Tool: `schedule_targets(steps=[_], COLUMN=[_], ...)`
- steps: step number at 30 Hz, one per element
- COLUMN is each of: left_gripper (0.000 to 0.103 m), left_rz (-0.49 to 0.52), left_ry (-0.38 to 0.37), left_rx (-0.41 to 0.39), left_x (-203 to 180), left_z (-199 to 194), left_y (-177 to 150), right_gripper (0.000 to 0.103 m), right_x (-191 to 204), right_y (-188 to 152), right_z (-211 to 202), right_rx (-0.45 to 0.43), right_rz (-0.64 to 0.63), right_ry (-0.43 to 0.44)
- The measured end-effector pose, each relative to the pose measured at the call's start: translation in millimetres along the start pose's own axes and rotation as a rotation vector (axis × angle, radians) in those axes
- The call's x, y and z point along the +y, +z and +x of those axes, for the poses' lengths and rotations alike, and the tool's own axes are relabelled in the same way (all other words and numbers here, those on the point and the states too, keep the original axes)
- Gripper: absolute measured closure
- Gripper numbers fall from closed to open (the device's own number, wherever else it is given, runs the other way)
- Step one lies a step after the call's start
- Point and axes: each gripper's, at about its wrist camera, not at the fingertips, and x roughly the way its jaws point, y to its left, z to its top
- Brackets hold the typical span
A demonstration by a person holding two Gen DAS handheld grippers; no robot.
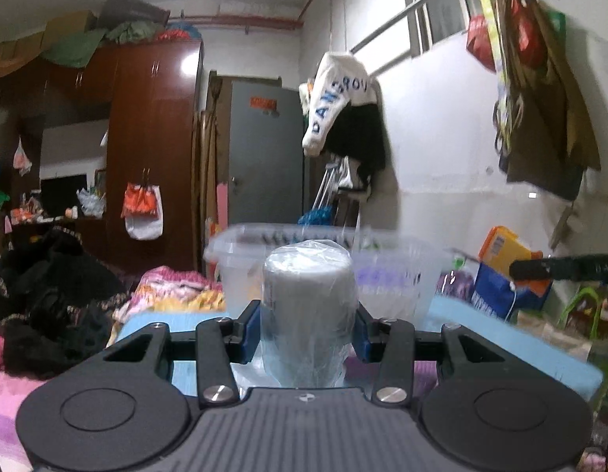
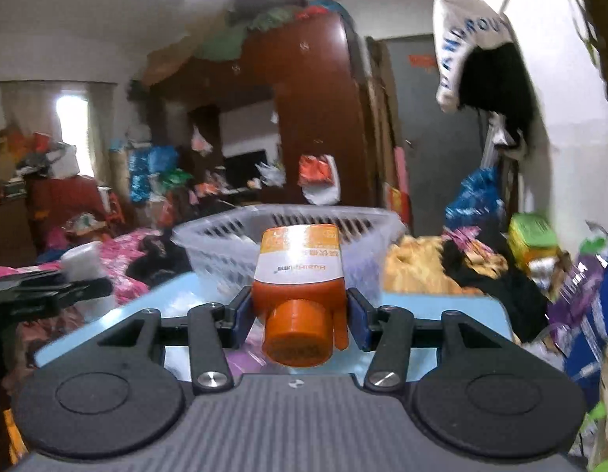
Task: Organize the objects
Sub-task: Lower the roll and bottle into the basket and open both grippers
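Left gripper (image 1: pixel 307 330) clamps a wrapped white cylinder (image 1: pixel 308 299) above the blue table (image 1: pixel 500 338); clear basket (image 1: pixel 398 275) directly ahead. Right gripper (image 2: pixel 299 316) grips an orange bottle (image 2: pixel 300 287), cap toward camera, basket (image 2: pixel 225 244) behind it.

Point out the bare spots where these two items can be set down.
Bare: the blue board between the grippers and the clear basket, and the basket's inside looks empty. Crowded: clothes left of the board, boxes and bags right. Left gripper holds a wrapped cylinder, right gripper an orange bottle.
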Motion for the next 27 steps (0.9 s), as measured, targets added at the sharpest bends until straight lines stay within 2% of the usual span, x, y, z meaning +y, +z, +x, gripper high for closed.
schedule_targets(steps=[5, 8, 11, 14, 18, 22, 27], left_gripper=[0.054, 0.054, 0.054, 0.054, 0.054, 0.054, 0.054], left_rz=[0.009, 0.027, 0.011, -0.031, -0.058, -0.041, -0.054], left_ry=[-0.002, 0.009, 0.035, 0.054, 0.052, 0.09, 0.067], left_rx=[-0.02, 0.026, 0.112, 0.196, 0.29, 0.343, 0.329], left_x=[-5, -9, -5, 8, 14, 12, 14], left_z=[29, 65, 118, 169, 210, 228, 225], left_y=[58, 86, 107, 113, 103, 91, 92], right_gripper=[0.05, 0.05, 0.05, 0.05, 0.05, 0.05, 0.05], right_x=[7, 4, -3, -12, -25, -27, -18], right_y=[36, 54, 70, 77, 71, 61, 61], right_z=[37, 76, 120, 163, 194, 199, 192], right_rx=[-0.018, 0.021, 0.083, 0.146, 0.208, 0.248, 0.256], right_rz=[-0.053, -0.062, -0.05, -0.038, 0.001, -0.011, -0.032], right_ry=[-0.011, -0.042, -0.072, -0.133, -0.133, -0.159, -0.135])
